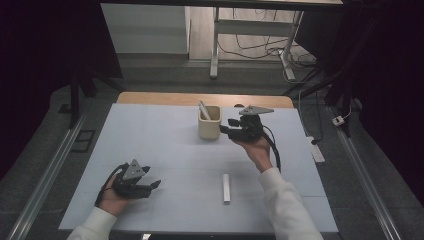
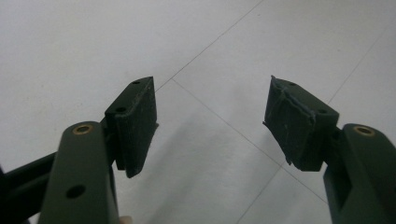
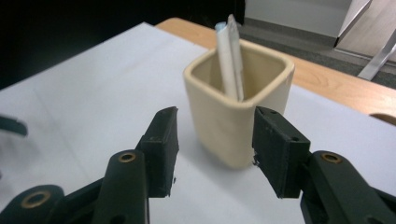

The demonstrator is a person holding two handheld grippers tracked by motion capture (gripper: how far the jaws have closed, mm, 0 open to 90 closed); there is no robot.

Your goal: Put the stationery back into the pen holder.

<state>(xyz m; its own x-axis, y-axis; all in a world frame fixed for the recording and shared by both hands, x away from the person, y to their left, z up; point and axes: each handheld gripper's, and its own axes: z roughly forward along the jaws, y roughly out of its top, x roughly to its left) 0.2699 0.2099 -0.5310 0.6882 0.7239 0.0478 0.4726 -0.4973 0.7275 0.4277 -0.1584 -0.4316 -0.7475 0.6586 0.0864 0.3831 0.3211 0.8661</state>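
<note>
stick [image 1: 204, 110] in cup [image 1: 209, 129] – second stick [image 1: 226, 188] lies nearer, on table [image 1: 165, 145]

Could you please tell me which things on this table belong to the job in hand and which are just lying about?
In the job:
- cream square ceramic cup
- white stick standing in it
- white stick lying flat
- right gripper, open

Lying about:
- white power strip beside the table

White table [image 1: 150, 135], cup [image 1: 209, 129], white stick [image 1: 226, 188]

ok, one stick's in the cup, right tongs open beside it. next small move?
Probably swing the right tongs back from the cup toward the stick lying on the mat near the person. Their jaws stand apart with nothing between them, one stick already leans in the cup, and the left tongs rest open farther off.
</note>
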